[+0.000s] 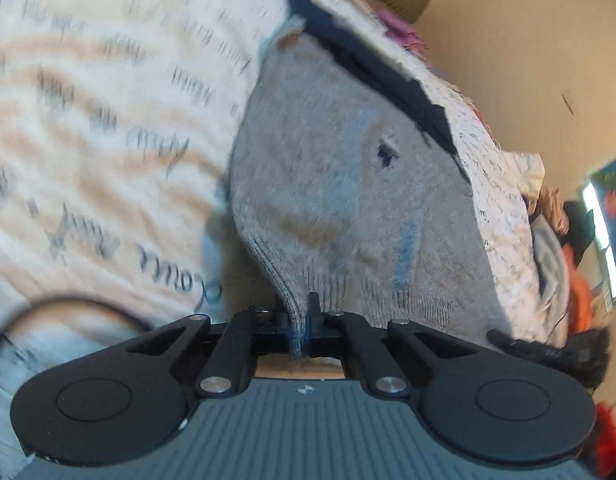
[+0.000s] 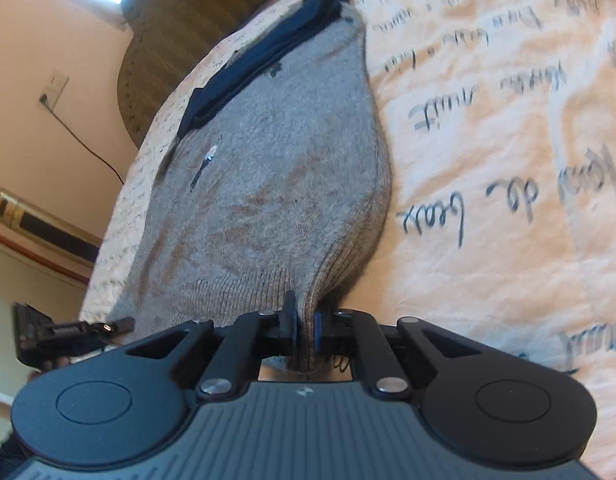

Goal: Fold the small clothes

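A grey knit sweater [image 1: 340,184] with a dark navy collar [image 1: 372,68] and a small dark logo lies stretched over a bed. My left gripper [image 1: 297,316] is shut on the ribbed hem at one corner. The sweater also shows in the right wrist view [image 2: 267,184], where my right gripper [image 2: 303,320] is shut on the ribbed hem at the other corner. The hem is lifted off the bed at both grips. The other gripper [image 2: 79,330] shows at the lower left in the right wrist view.
A cream bedspread [image 2: 488,160] printed with handwriting covers the bed. A pile of coloured clothes [image 1: 564,240] lies at the right in the left wrist view. A wicker headboard [image 2: 175,40], a wall socket with a cord [image 2: 53,88] and a wall stand beyond.
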